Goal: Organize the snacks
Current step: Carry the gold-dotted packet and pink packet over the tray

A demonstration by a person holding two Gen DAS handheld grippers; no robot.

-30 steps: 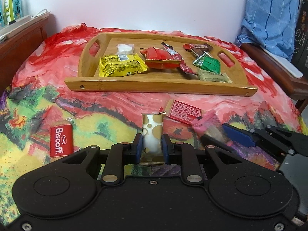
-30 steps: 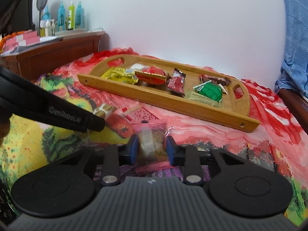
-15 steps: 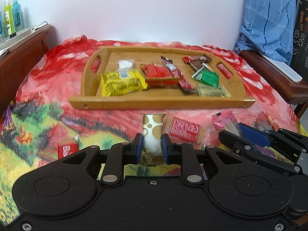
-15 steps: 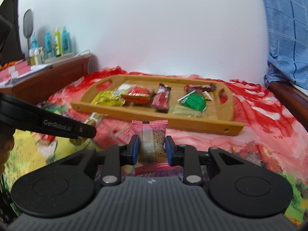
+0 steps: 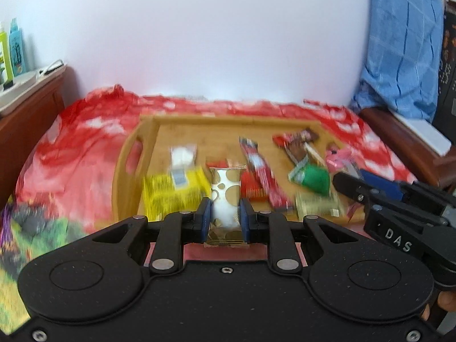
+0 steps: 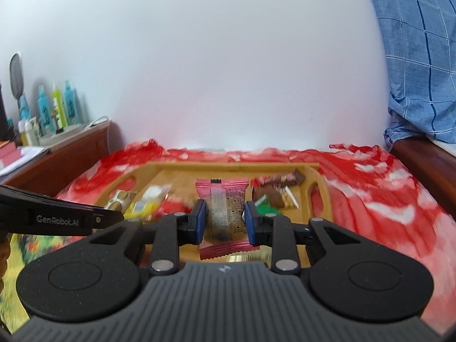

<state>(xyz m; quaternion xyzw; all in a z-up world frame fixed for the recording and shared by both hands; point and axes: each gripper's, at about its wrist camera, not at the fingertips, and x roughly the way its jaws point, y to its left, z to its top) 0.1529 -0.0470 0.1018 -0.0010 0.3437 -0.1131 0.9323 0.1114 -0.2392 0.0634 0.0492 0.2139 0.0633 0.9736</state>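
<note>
My left gripper (image 5: 225, 216) is shut on a white snack packet with gold dots (image 5: 225, 196), held above the near edge of the wooden tray (image 5: 128, 171). My right gripper (image 6: 223, 219) is shut on a pink snack packet (image 6: 222, 199), held above the tray's (image 6: 322, 188) right half. The tray holds a yellow packet (image 5: 171, 196), a white packet (image 5: 183, 155), red packets (image 5: 259, 176), a green packet (image 5: 312, 178) and brown bars (image 5: 297, 142). The right gripper with its pink packet (image 5: 339, 159) shows at the right of the left wrist view. The left gripper's finger shows at the left of the right wrist view.
The tray lies on a red and multicoloured cloth (image 5: 79, 142) against a white wall. A wooden cabinet (image 6: 57, 156) with bottles (image 6: 57, 105) stands on the left. A blue checked cloth (image 5: 404, 42) hangs over wooden furniture on the right.
Both grippers have moved forward and up from the cloth to over the tray, each still holding its packet. The loose red packets on the cloth are out of view.
</note>
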